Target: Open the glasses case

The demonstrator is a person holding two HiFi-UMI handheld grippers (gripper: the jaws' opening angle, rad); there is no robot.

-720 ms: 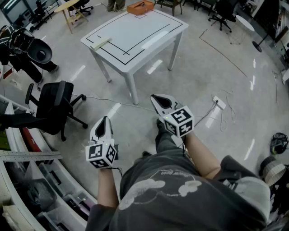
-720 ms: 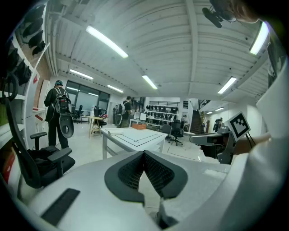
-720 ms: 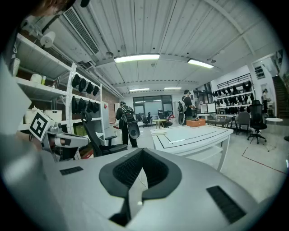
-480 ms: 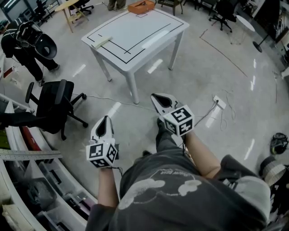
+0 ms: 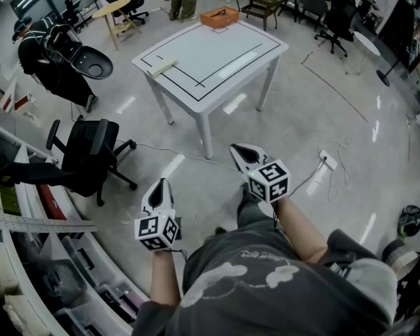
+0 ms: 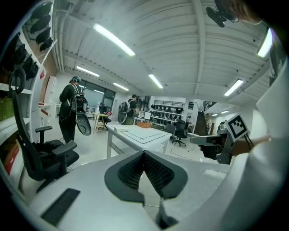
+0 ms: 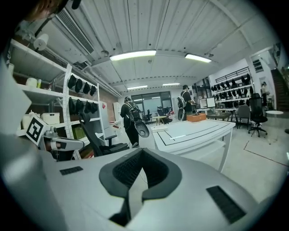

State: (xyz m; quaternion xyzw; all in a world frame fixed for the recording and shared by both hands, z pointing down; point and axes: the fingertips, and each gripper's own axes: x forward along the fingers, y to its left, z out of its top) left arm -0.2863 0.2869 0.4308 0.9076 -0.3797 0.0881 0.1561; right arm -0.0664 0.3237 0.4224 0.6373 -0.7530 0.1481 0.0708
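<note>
A white table with a black outline stands well ahead of me on the floor. A pale oblong thing, which may be the glasses case, lies near its left corner; too small to tell. An orange tray sits at the far edge. My left gripper and right gripper hang in front of my body, far short of the table, both shut and empty. In the left gripper view the jaws meet at the tip; so do those in the right gripper view.
A black office chair stands to the left between me and the table. A person carries a chair shell at the far left. Storage shelves line my left side. A power strip and cables lie on the floor to the right.
The table sits lower and larger in the head view, so I have come a little nearer. The person with the chair shell has moved right. Both grippers stay shut.
</note>
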